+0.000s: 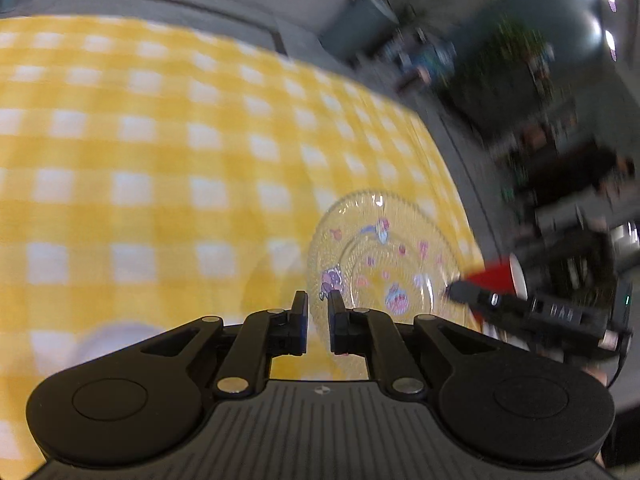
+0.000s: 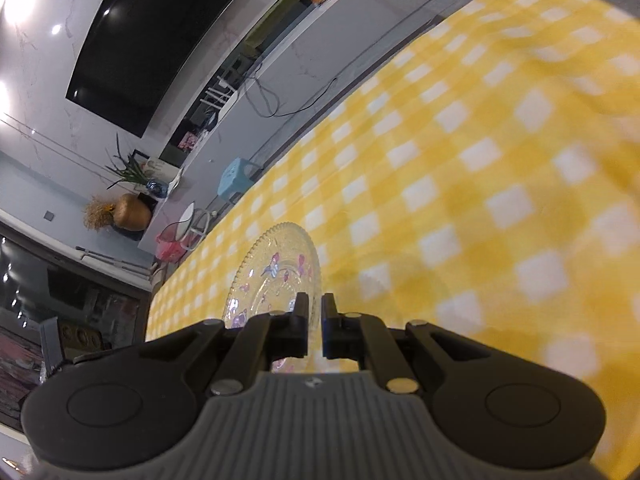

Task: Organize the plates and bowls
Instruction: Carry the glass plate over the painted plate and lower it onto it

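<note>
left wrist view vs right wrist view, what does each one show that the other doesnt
Only the left wrist view shows the right gripper from outside, shut on a red bowl, beside the left gripper. Only the right wrist view shows the room: a dark screen, a blue stool, a potted plant. Both show the patterned glass plate on the yellow checked tablecloth.

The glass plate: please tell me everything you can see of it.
The glass plate is clear, with a ribbed, scalloped rim and pink and purple printed figures. It lies on the yellow checked tablecloth, near the cloth's edge. Both grippers' fingertips stand in front of its rim; whether either touches it cannot be told.
</note>
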`<action>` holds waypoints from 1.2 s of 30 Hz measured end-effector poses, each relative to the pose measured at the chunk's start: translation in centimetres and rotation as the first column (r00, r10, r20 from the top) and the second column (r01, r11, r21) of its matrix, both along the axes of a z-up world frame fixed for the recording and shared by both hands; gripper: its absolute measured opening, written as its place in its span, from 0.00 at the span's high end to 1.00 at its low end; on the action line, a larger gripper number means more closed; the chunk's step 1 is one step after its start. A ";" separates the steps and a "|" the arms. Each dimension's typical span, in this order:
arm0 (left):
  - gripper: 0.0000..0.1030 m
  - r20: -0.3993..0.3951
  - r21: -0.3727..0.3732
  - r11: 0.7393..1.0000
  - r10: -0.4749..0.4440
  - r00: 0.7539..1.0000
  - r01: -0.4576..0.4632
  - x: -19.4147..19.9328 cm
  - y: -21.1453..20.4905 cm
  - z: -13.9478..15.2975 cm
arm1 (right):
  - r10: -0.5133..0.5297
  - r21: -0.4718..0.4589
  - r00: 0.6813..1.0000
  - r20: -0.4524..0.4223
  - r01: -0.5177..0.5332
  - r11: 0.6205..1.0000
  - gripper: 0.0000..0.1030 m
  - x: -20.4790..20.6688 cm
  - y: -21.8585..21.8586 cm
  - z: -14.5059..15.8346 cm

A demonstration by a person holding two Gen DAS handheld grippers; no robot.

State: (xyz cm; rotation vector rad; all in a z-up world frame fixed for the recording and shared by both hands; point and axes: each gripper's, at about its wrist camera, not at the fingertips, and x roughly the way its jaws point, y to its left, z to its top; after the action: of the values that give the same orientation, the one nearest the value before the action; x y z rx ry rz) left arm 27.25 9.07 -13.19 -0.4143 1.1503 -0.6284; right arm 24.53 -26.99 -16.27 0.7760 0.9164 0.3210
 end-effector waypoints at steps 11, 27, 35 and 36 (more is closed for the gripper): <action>0.89 -0.047 0.073 0.971 -0.224 0.973 0.227 -2.8 -6.1 -0.4 | -0.074 0.008 0.996 -0.052 0.074 0.997 0.97 -9.1 -4.7 -0.5; 0.89 -0.093 0.167 0.949 -0.256 0.962 0.269 -4.9 -8.5 -1.2 | -0.090 0.045 0.978 -0.188 0.100 0.994 0.95 -15.0 -4.4 -2.7; 0.89 -0.083 0.224 0.932 -0.274 0.958 0.286 -5.3 -9.3 -1.7 | -0.084 0.009 0.968 -0.237 0.088 0.996 0.93 -14.9 -3.9 -3.6; 0.89 -0.085 0.228 0.932 -0.271 0.959 0.283 -5.3 -9.4 -1.8 | -0.082 0.007 0.967 -0.240 0.086 0.996 0.93 -14.7 -3.9 -3.7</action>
State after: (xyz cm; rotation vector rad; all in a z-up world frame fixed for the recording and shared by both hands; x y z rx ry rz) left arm 21.95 -0.32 -14.97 -0.0617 1.3302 -0.7172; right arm 9.86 -30.89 -19.92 0.8803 1.1053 0.1628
